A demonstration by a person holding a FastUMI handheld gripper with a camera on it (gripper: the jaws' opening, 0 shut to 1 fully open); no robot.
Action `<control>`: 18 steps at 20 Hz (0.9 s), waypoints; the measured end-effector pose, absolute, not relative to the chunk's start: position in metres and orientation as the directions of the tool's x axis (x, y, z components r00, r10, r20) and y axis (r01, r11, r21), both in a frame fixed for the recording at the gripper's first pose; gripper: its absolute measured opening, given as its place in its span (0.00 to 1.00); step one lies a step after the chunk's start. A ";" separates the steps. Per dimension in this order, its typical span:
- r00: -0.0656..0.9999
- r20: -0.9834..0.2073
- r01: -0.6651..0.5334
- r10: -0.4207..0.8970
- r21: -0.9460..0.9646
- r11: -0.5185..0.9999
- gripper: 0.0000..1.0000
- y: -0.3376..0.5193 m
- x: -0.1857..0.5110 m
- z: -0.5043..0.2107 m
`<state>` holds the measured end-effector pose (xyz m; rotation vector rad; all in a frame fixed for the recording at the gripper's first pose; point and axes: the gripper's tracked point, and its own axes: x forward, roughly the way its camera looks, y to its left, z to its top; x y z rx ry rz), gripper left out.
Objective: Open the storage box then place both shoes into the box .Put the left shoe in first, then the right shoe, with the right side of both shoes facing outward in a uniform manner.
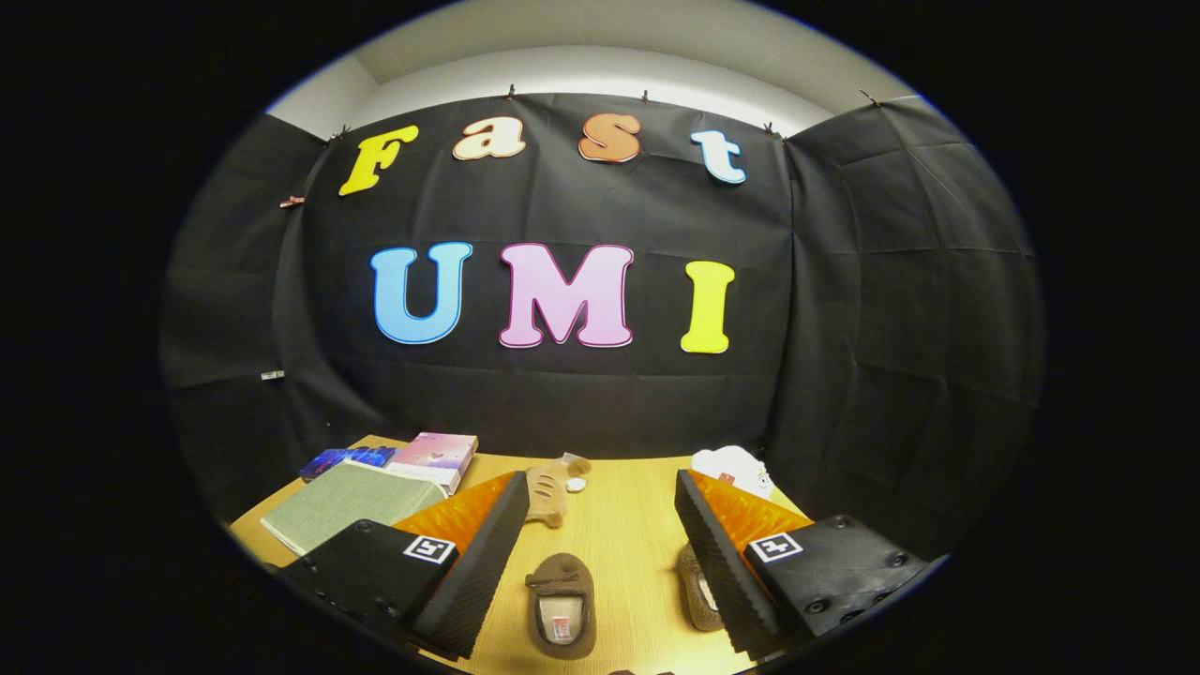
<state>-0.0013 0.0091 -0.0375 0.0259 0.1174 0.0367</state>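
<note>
Hovering gripper (595,553) spread wide, holding nothing. One shoe (561,605) on table (628,525) between fingers; second shoe (698,589) half-hidden behind right finger. Risk: left and right shoes confused, wrong order results.

My gripper (600,562) fingers stand wide apart above the wooden table (619,525), holding nothing. One brown shoe (561,605) lies between them; the second shoe (698,589) is partly hidden behind my right finger. A green storage box (352,502) sits beyond my left finger.

two shoes (561,605), three books (349,502), two plush toys (551,489)
</note>
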 end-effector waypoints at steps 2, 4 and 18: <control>0.990 -0.131 -0.049 0.053 0.040 0.998 0.97 0.012 0.002 -0.042; 0.986 -0.148 -0.065 0.073 0.059 0.996 0.97 0.017 0.006 -0.047; 0.766 -0.420 -0.313 0.487 0.418 0.853 0.98 0.104 0.026 -0.136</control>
